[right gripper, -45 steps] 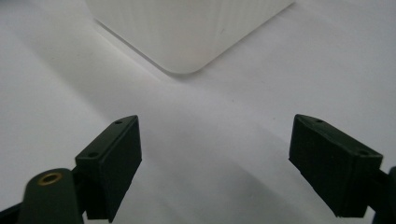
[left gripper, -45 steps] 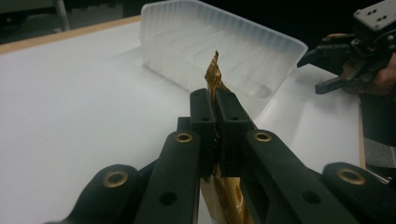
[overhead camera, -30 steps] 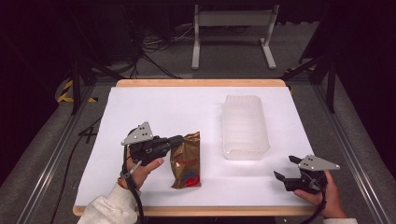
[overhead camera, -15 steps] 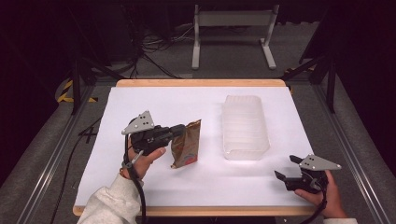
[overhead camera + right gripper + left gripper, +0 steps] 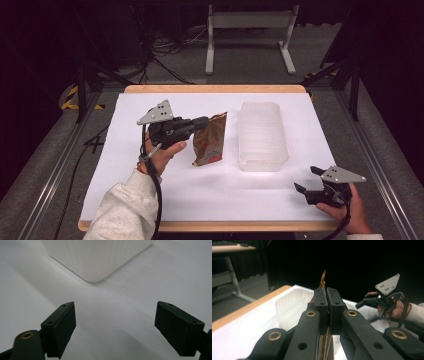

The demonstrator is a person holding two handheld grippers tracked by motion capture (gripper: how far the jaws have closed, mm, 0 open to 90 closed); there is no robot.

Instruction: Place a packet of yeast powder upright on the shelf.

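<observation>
- Our left gripper point(image 5: 202, 121) is raised above the table, jaws pressed together on the bag point(image 5: 209, 140), pointing right.
- Our left hand point(image 5: 162, 152) grips it from below, sleeved forearm angled in from the bottom edge.
- Our right gripper point(image 5: 307, 180) sits low near the front right corner, jaws spread wide, held by our right hand point(image 5: 347, 212).

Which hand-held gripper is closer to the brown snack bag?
Left. The left hand-held gripper is clamped on the brown snack bag. The right hand-held gripper sits open at the table's near right corner, beyond the clear plastic tub.
</observation>
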